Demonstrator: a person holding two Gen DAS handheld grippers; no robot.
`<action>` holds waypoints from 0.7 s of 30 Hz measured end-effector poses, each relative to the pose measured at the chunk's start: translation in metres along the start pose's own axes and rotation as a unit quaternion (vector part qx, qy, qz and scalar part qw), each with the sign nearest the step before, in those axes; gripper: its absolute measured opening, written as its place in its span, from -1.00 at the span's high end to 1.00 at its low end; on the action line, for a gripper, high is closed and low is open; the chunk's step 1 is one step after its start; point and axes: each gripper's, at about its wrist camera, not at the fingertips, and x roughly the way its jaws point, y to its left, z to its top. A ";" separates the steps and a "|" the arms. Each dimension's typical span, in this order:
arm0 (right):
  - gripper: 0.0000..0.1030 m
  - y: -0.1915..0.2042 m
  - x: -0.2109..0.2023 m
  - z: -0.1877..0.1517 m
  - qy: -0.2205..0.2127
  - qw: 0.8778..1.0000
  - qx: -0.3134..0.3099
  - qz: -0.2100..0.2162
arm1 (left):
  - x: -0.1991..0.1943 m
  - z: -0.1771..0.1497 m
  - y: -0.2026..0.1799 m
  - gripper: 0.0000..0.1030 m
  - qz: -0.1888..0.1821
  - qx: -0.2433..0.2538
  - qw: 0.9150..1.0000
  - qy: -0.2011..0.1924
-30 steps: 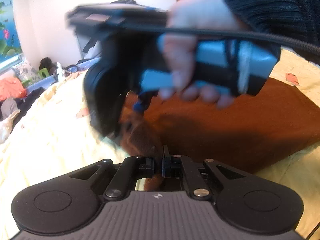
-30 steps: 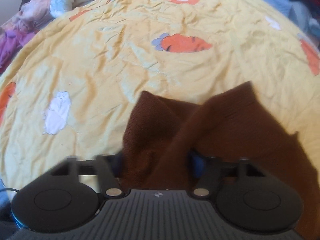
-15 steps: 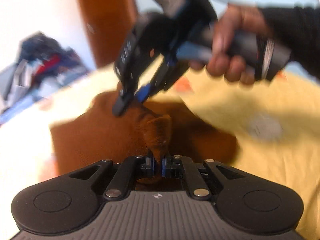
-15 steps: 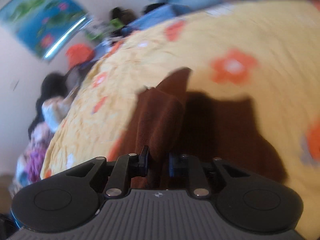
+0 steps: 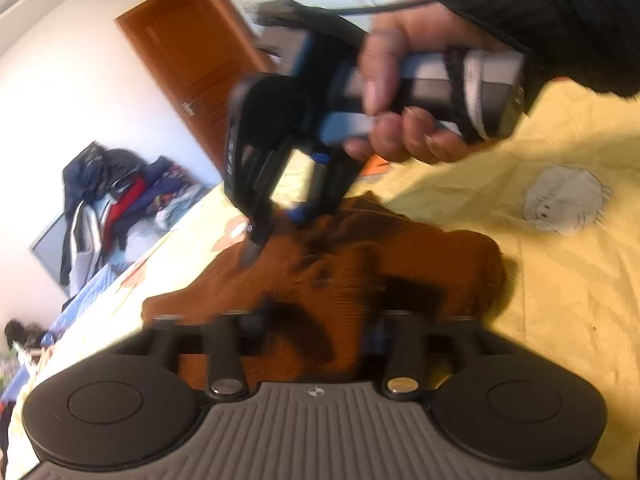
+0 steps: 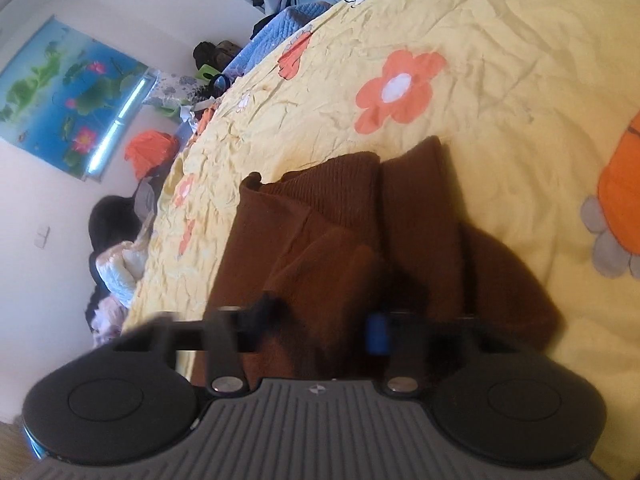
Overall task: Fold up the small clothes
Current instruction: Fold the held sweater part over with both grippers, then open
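A small brown knitted garment (image 5: 360,272) lies folded and bunched on a yellow bedspread (image 5: 560,280); it also shows in the right wrist view (image 6: 340,216). My left gripper (image 5: 316,332) is open, its jaws wide apart just over the near part of the cloth. My right gripper (image 6: 320,320) is open too, jaws spread over the garment's near edge. In the left wrist view the right gripper (image 5: 276,228), held by a hand, hovers with its fingertips at the garment's far side.
The bedspread (image 6: 500,60) has orange flower and animal prints. A pile of clothes (image 5: 116,188) lies at the far left by a wooden door (image 5: 192,60). More clothes and a pond poster (image 6: 68,96) are beyond the bed's edge.
Both grippers have opened and let go of the brown garment, which now lies folded on the bed. Both views have tilted and shifted.
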 end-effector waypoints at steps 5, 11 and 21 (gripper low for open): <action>0.67 0.020 -0.046 -0.008 -0.053 0.996 -0.065 0.007 | -0.020 0.015 0.001 0.82 -0.028 -0.007 0.999 -0.045; 0.64 -0.030 -0.050 -0.024 -0.050 0.997 -0.009 -0.057 | -0.011 0.003 -0.012 0.75 -0.061 -0.006 0.998 -0.025; -0.94 -0.040 -0.082 -0.031 -0.147 0.987 0.042 -0.043 | -0.071 -0.056 0.132 -1.00 -0.087 -0.209 0.971 -0.076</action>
